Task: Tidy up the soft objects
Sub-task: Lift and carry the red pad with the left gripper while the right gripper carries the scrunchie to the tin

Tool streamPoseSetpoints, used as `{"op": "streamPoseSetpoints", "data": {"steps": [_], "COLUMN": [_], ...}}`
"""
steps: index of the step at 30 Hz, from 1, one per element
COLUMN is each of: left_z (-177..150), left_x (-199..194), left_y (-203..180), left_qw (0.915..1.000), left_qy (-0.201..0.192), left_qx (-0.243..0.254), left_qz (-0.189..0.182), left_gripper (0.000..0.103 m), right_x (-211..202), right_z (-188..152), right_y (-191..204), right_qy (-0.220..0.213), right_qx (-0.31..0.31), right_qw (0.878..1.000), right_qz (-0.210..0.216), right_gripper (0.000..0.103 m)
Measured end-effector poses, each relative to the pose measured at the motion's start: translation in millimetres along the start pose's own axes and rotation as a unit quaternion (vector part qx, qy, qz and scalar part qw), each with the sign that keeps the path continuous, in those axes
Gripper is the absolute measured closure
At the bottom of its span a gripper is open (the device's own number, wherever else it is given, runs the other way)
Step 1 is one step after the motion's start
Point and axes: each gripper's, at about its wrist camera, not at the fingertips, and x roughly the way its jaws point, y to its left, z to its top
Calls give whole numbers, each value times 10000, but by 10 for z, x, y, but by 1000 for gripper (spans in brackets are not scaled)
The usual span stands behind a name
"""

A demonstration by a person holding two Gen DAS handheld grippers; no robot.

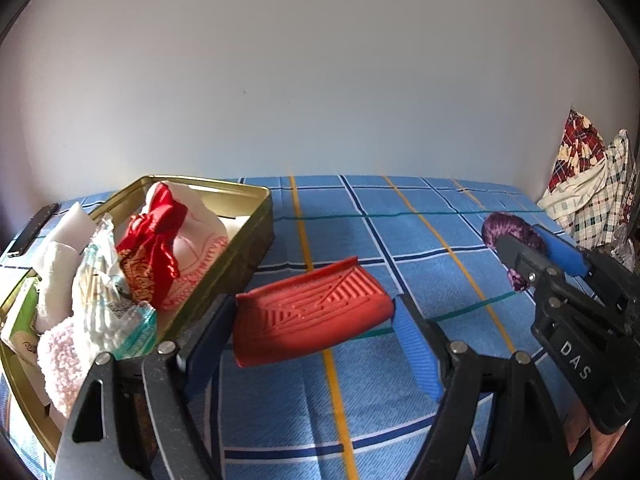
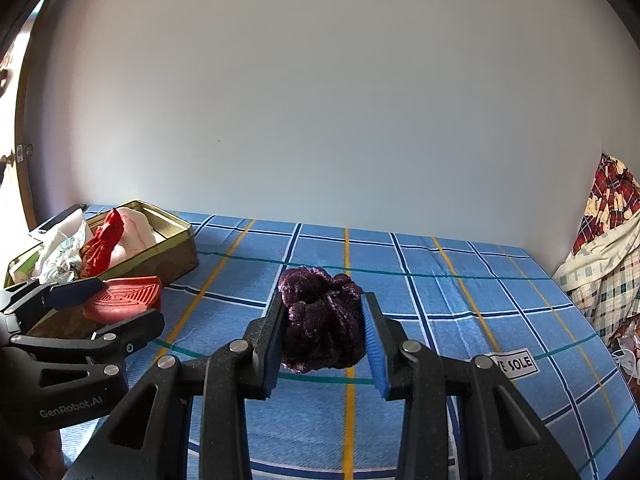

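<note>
Plain white wall (image 2: 320, 100) behind a blue checked bedsheet (image 2: 460, 312), patterned bedding (image 2: 604, 248) at right.

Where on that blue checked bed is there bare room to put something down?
The blue sheet lies bare between the purple scrunchie and the pile of clothes, and between the scrunchie and the tin. The tin is crowded; only its far corner shows room.

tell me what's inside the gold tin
The tin holds a red cloth on a pink-white cloth, white fabric, a plastic bag and pink fleece. Its floor is mostly covered.
</note>
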Motion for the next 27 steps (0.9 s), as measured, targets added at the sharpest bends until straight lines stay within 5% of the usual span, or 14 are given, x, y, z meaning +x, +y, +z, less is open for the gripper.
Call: {"op": "streamPoseSetpoints", "data": {"steps": [27], "left_z": [-5], "left_x": [-272], "left_y": [146], "left_qw": [9991], "left_qy": [-406], "left_qx": [-128], "left_qz": [54], "left_gripper": [23], "right_x": [-48], "right_z": [-19], "right_y": [168], "right_qy": [14], "right_qx": [-53], "right_qw": [9998], "right_qz": [216], "right_gripper": [64]}}
